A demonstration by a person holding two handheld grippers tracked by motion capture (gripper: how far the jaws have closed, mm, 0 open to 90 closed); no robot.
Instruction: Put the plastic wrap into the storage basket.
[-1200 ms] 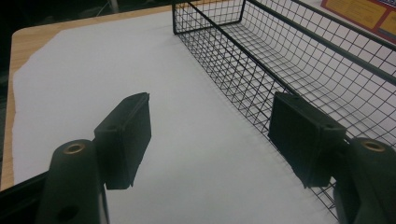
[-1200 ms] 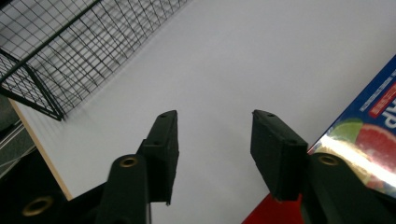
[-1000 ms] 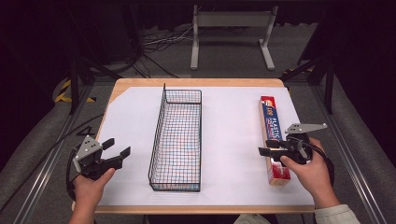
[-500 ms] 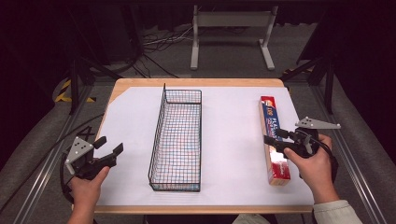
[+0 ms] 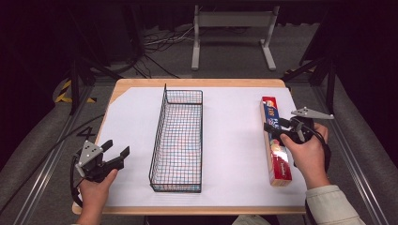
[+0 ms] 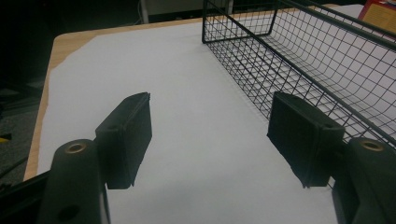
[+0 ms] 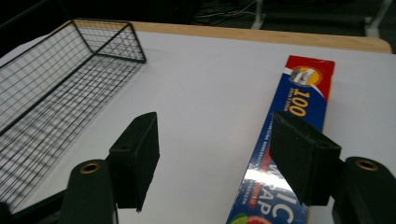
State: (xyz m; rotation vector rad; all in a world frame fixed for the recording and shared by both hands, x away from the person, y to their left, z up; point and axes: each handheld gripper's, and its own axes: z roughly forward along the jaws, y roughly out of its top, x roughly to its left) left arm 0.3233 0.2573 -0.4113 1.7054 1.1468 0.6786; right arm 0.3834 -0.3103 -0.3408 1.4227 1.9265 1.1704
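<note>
A long red and blue box of plastic wrap [image 5: 277, 154] lies lengthwise on the right side of the white paper. My right gripper [image 5: 275, 124] hovers open over the box's middle part. In the right gripper view, that gripper [image 7: 215, 158] has one jaw above the box [image 7: 306, 88] and the other over bare paper to its left. A black wire basket [image 5: 177, 140] stands empty at the table's middle. Near the front left corner my left gripper [image 5: 117, 147] is open and empty. In the left gripper view, this gripper [image 6: 210, 135] points past the basket's [image 6: 327, 70] near side.
White paper [image 5: 230, 140] covers most of the wooden table [image 5: 141, 83]. A metal stand [image 5: 232, 18] and cables lie on the dark floor beyond the far edge. Grey rails run along both sides of the table.
My right gripper has moved away from the person along the box, still open. The left gripper has shifted only slightly near the front left corner.
</note>
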